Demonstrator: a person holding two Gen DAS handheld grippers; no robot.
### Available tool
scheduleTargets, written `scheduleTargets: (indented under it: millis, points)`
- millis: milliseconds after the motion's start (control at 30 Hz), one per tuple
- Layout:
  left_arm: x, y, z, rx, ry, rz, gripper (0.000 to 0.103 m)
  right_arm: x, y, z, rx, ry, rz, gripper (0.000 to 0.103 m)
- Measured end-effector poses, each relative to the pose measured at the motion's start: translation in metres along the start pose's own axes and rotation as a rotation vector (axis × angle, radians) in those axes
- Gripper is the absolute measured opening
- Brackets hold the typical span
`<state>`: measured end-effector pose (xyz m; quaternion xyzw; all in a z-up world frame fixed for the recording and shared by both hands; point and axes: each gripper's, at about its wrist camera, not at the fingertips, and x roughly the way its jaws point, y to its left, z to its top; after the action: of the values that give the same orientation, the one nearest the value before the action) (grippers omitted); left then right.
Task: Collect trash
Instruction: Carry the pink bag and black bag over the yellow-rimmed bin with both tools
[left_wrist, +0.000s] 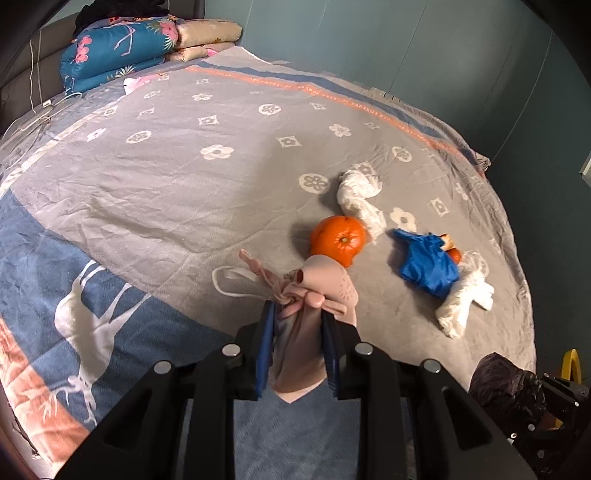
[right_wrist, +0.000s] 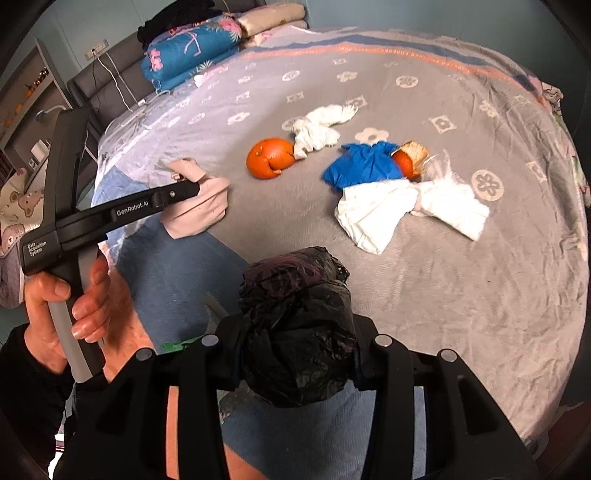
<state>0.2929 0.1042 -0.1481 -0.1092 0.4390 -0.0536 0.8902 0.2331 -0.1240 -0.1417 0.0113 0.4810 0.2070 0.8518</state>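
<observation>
1. The left gripper (left_wrist: 297, 314) has its two blue-padded jaws pressed on a pink mask (left_wrist: 314, 295) made of soft cloth; the mask with its cords bunches up between the jaws and hangs above the bed cover (left_wrist: 166, 177).
2. In the right wrist view the same left gripper (right_wrist: 201, 186) is seen from the side, held by the person's left hand (right_wrist: 70, 299), and the pink mask (right_wrist: 201, 210) droops from its tip.
3. The right gripper (right_wrist: 295, 332) is closed around a crumpled black plastic bag (right_wrist: 299, 325), which fills the space between the jaws.
4. The trash lies on the grey flower-patterned part of the bed cover.
5. An orange (left_wrist: 339, 240) sits just behind the mask in the left view, and a twisted white tissue (left_wrist: 358, 195) touches it on the far side.
6. To the right of the orange there is a blue plastic bag (left_wrist: 428, 266), with a piece of orange peel (left_wrist: 452, 249) at its far edge.
7. A second white tissue (left_wrist: 463, 299) lies against the blue bag, on its near right side.
8. At the head of the bed a folded blue flowered quilt (left_wrist: 114, 48) is stacked, with a folded beige blanket (left_wrist: 207, 35) beside it.
9. A white cable (left_wrist: 37, 85) hangs down near the headboard.
</observation>
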Motion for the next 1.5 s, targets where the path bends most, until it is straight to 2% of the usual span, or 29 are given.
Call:
scheduleTargets:
  millis: [467,1000,1500]
  points:
    - [-0.039,-0.033,-0.022,0.034,-0.009,-0.041,0.023,-0.061,-0.001,-0.012,-0.001,-0.098,0.001,0.039]
    - [-0.073,-0.062,-0.033,0.072,-0.023,-0.046,0.023,-0.124,-0.008,-0.024,0.016,-0.201,0.013,0.039]
    - [-0.105,-0.103,-0.041,0.095,-0.043,-0.117,0.023,-0.176,-0.027,-0.042,0.053,-0.285,0.030,0.039]
